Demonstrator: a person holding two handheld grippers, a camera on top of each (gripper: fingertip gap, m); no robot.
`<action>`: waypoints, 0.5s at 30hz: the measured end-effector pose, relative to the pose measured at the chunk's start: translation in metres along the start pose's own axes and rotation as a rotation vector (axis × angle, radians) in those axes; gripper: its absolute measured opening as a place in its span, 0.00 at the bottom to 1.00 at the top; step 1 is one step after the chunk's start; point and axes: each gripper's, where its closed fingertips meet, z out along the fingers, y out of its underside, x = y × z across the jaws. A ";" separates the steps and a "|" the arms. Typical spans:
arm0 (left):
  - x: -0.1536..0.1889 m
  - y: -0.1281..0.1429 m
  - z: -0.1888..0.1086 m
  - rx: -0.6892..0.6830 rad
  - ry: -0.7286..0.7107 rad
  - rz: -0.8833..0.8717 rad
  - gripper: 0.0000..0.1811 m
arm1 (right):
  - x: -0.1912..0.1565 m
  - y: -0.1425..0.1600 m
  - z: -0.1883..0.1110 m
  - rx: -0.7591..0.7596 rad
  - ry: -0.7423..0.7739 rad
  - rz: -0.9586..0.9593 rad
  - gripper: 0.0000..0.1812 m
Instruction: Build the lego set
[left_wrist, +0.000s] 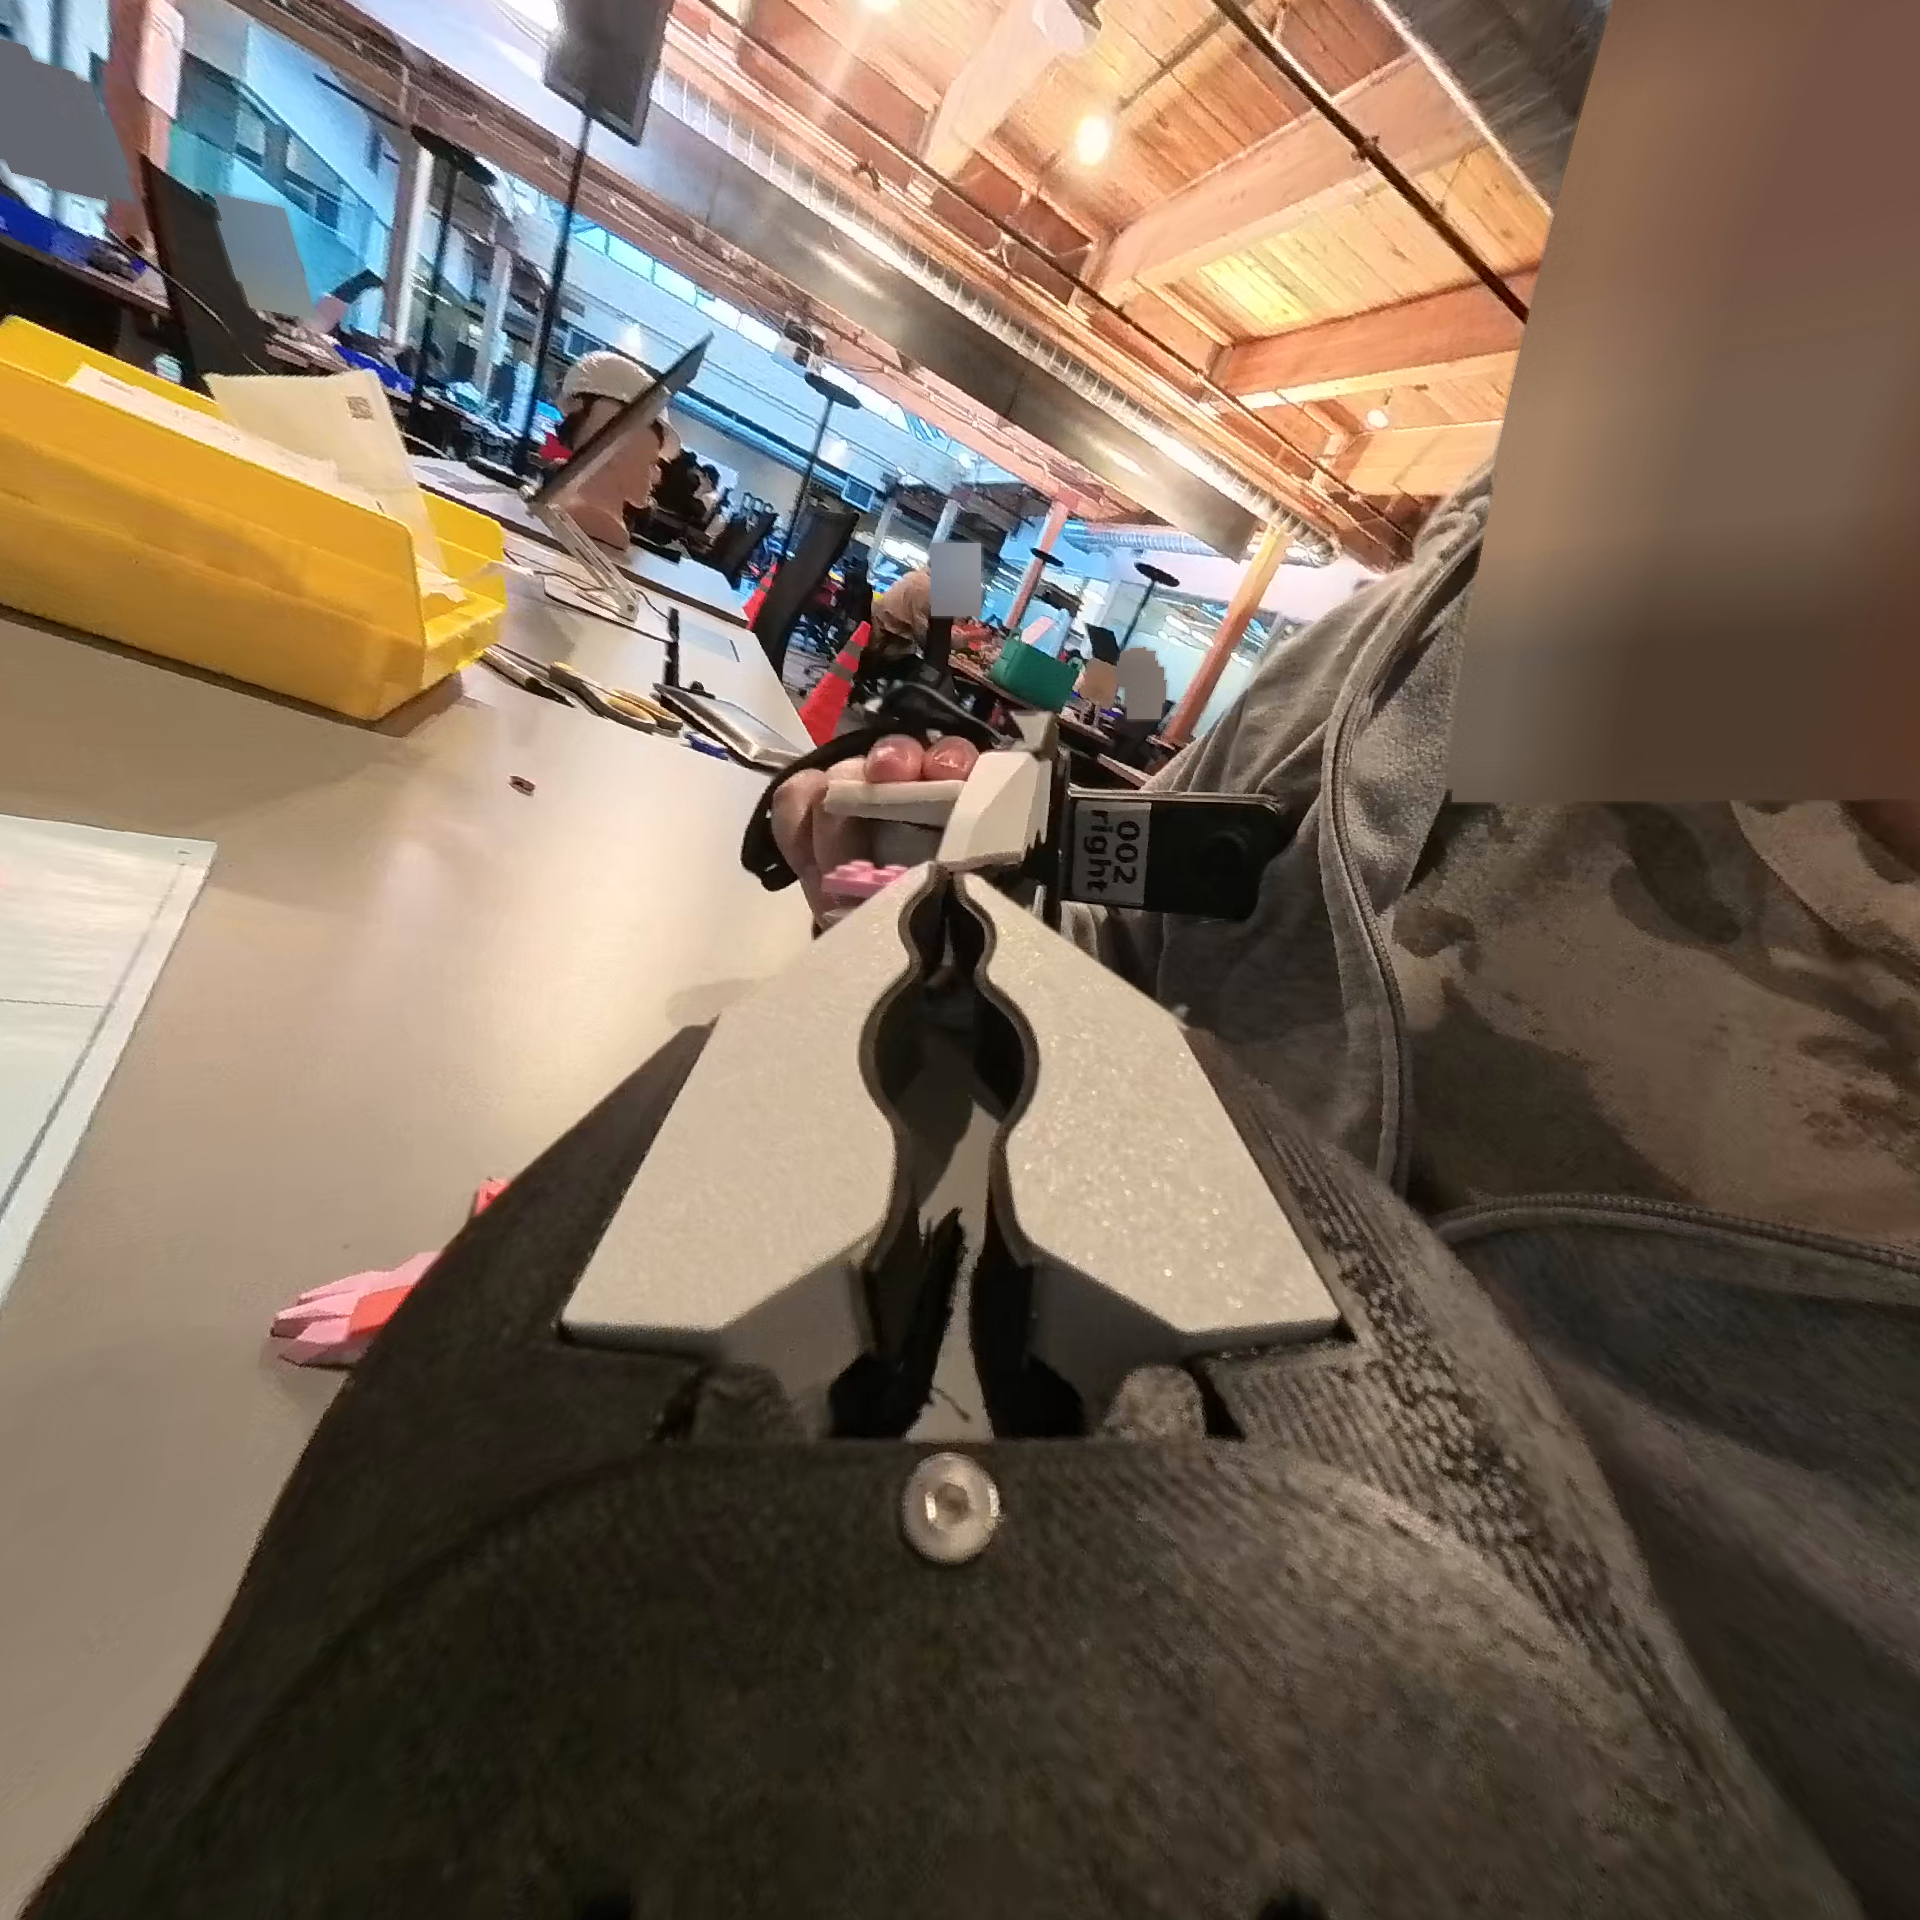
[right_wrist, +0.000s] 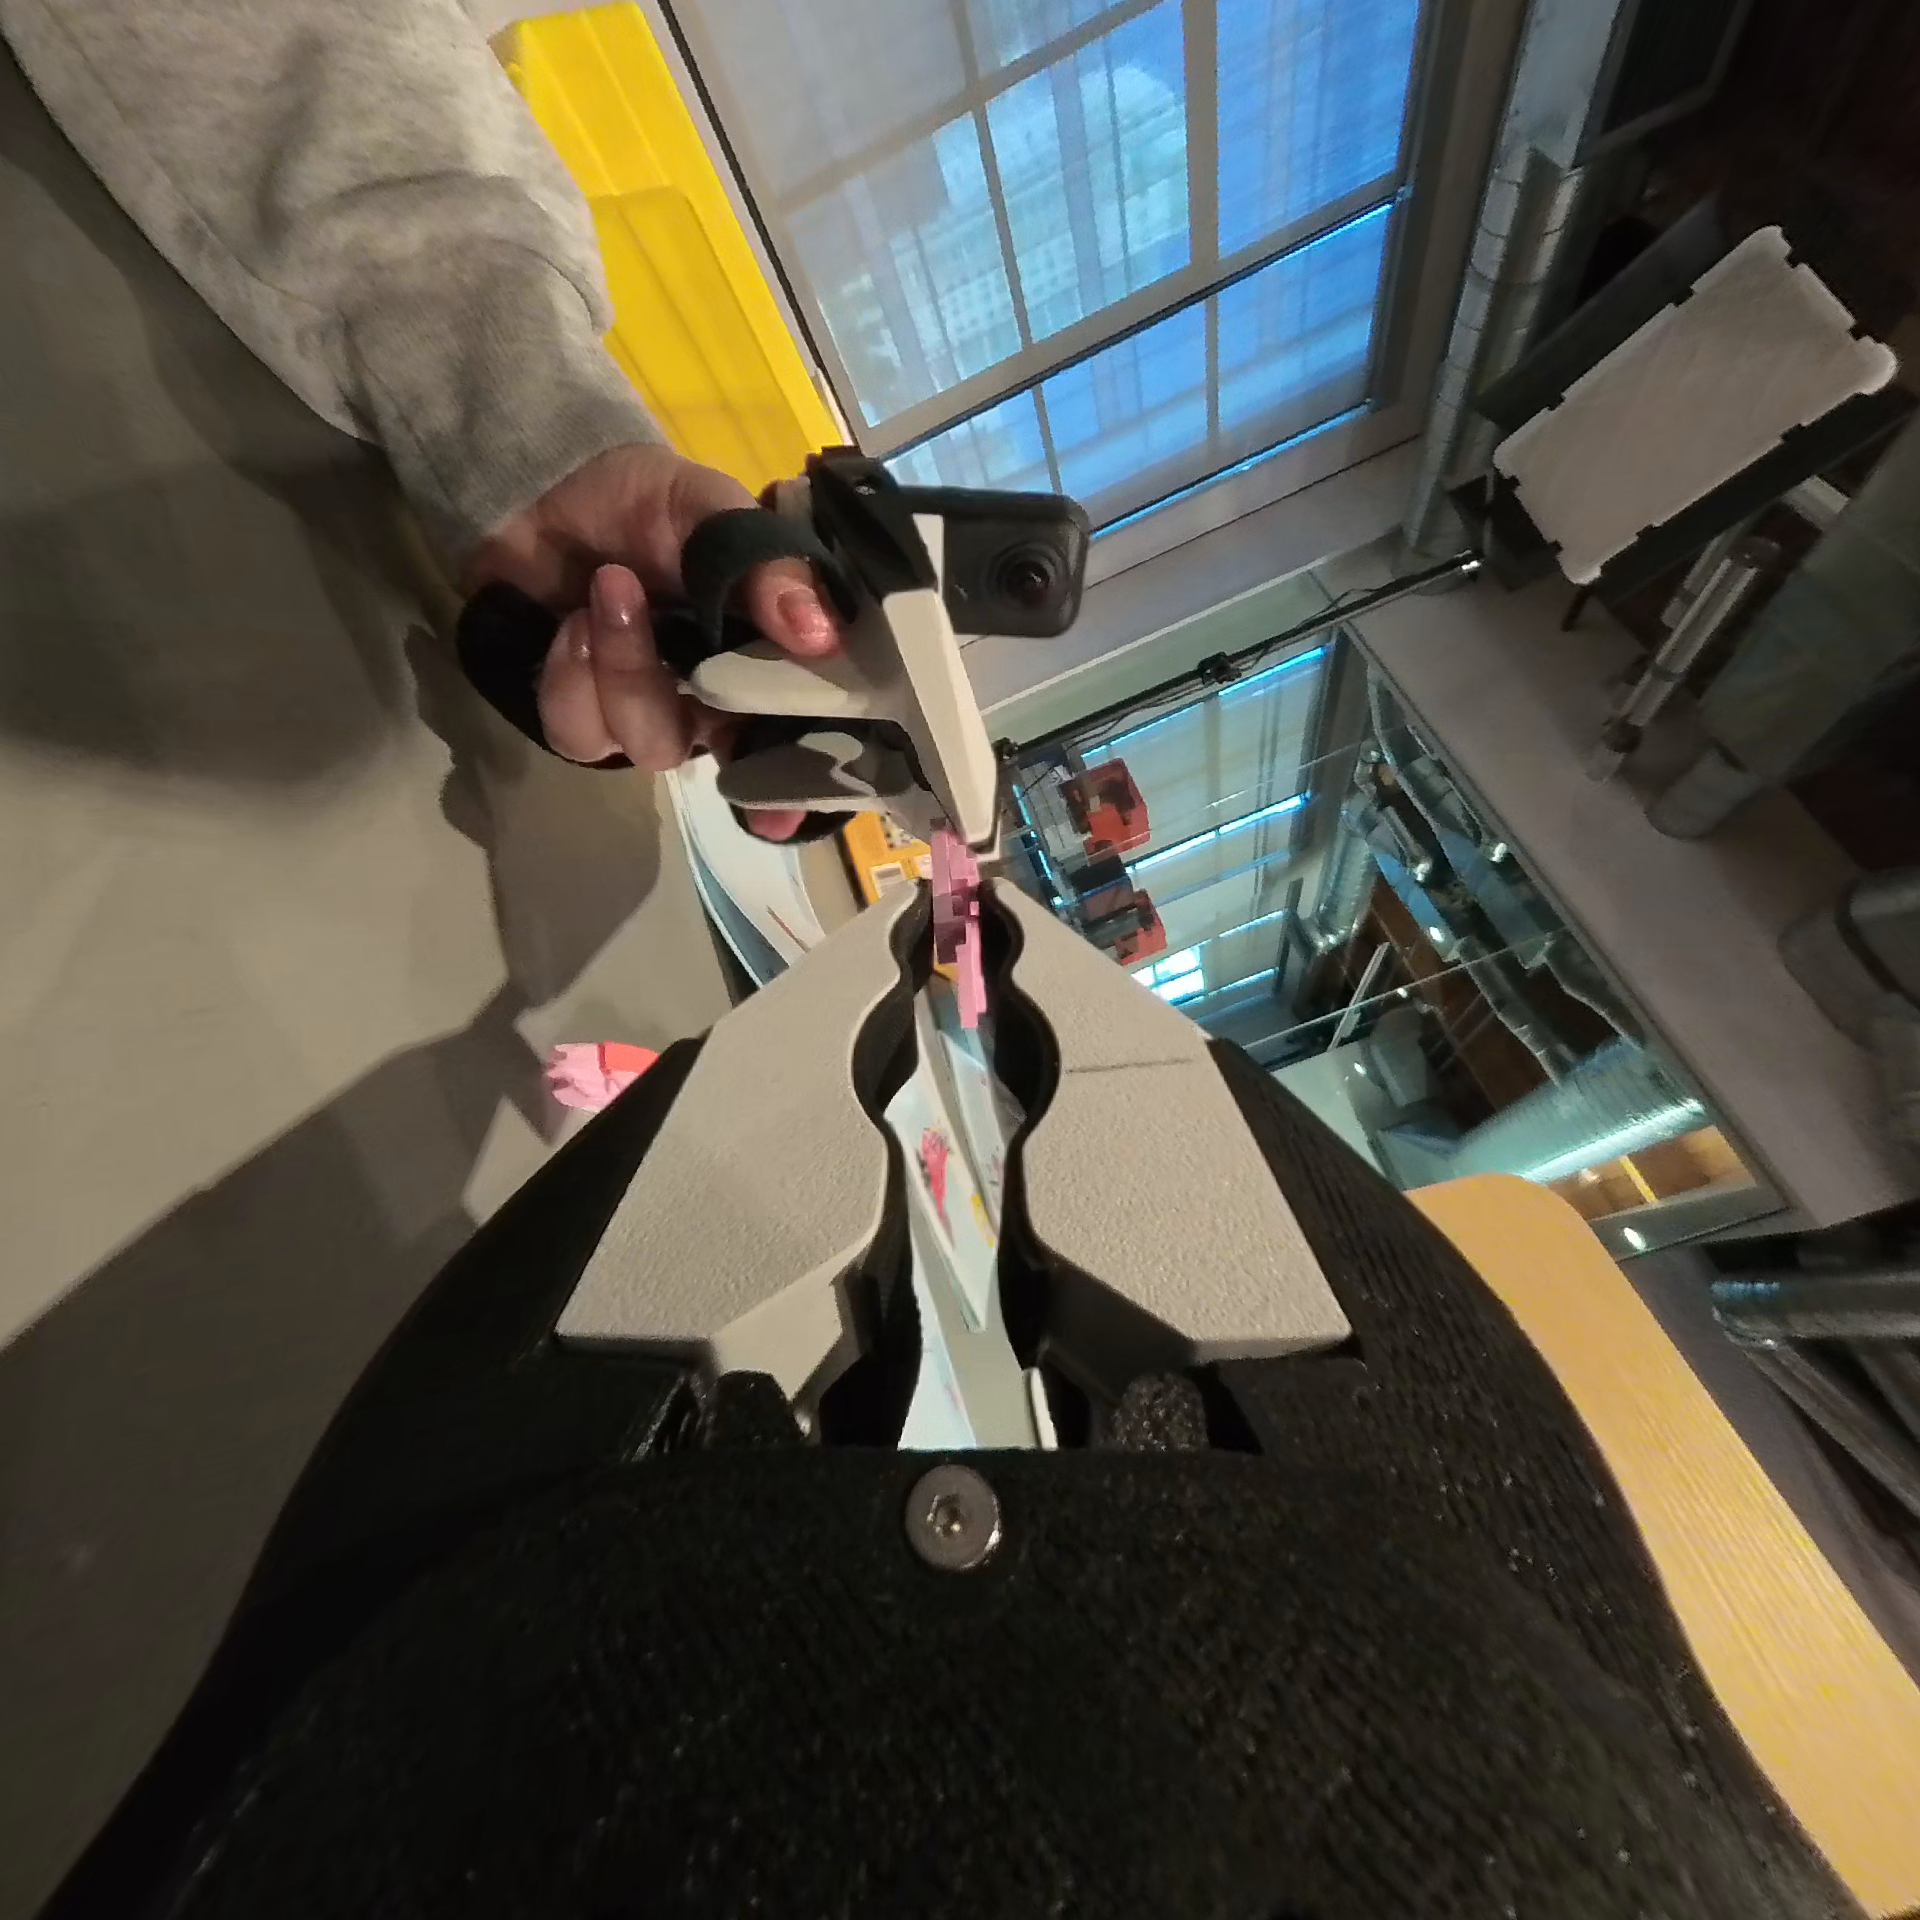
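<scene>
Both grippers are held up off the table, tip to tip, and most of what matters sits in that small meeting point. In the right wrist view the right gripper (right_wrist: 951, 894) has its grey fingers nearly together at the tips, pinching a pink lego piece (right_wrist: 956, 914) that runs down into the wavy gap between them; how many bricks make it up is hard to tell. The left gripper (right_wrist: 977, 826) comes in from above with its tip touching the top of that pink piece, but its own view shows the fingers (left_wrist: 940, 883) drawn almost together with only a sliver of pink (left_wrist: 857, 878) beyond them, so I cannot tell whether it grips anything. More pink and red bricks (left_wrist: 348, 1314) lie on the beige table (left_wrist: 416, 935), half hidden behind the gripper body. A white sheet (left_wrist: 73, 987) is cut off at the left edge. Farther back a yellow bin (left_wrist: 239, 551) stands near the table's far side, leaving bare tabletop between.
</scene>
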 end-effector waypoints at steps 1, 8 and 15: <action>-0.001 -0.002 -0.001 0.007 -0.014 -0.001 0.03 | 0.001 0.000 0.000 -0.001 0.004 -0.002 0.03; 0.003 0.011 0.004 -0.083 0.025 -0.023 0.04 | -0.001 -0.001 0.000 0.008 -0.009 0.010 0.03; 0.007 0.012 -0.001 -0.112 0.060 -0.017 0.03 | -0.001 0.011 0.000 -0.048 -0.007 -0.004 0.11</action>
